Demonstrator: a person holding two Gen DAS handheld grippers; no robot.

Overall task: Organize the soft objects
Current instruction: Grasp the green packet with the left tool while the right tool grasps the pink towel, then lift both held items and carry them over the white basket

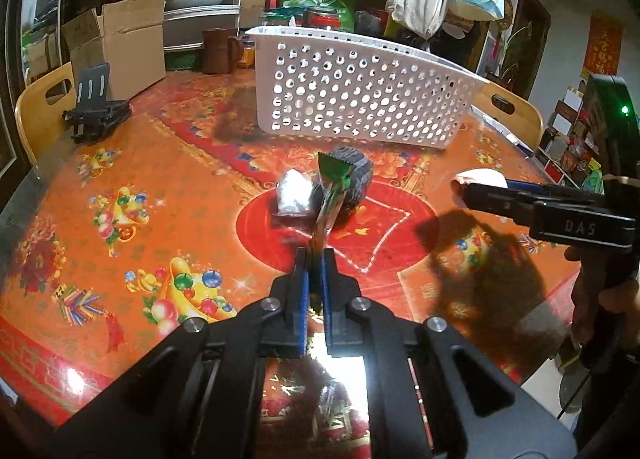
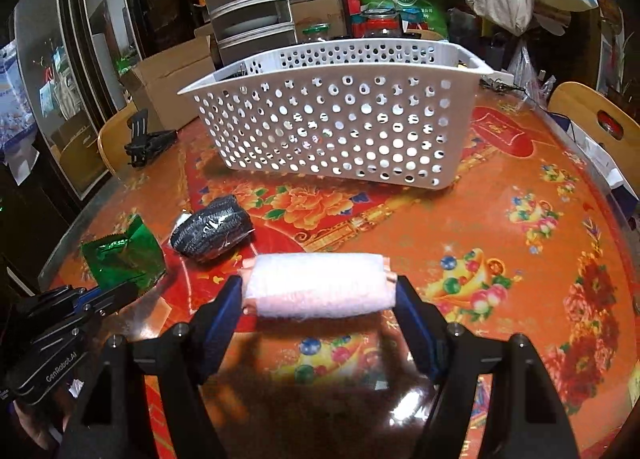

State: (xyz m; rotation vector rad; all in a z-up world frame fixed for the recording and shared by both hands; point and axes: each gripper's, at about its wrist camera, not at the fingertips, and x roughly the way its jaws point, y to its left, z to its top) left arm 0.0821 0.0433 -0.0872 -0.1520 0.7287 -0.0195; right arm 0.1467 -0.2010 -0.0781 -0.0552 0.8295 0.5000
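Note:
My left gripper (image 1: 316, 259) is shut on the edge of a green foil packet (image 1: 335, 173), which it holds tilted above the table; the right wrist view shows the same packet (image 2: 124, 255) at far left. Just behind it a dark rolled bundle (image 1: 360, 179) (image 2: 212, 233) lies on the table, with a small silvery packet (image 1: 294, 195) beside it. My right gripper (image 2: 318, 285) is shut on the two ends of a pink rolled towel (image 2: 320, 295), lifted off the table. A white perforated basket (image 1: 360, 99) (image 2: 332, 127) stands behind.
The round table wears a glossy red and orange flowered cloth (image 1: 120, 219). A black folding stand (image 1: 96, 111) and a cardboard box (image 1: 120, 43) sit at the back left. Wooden chairs (image 2: 600, 127), jars and hanging bags crowd the far side.

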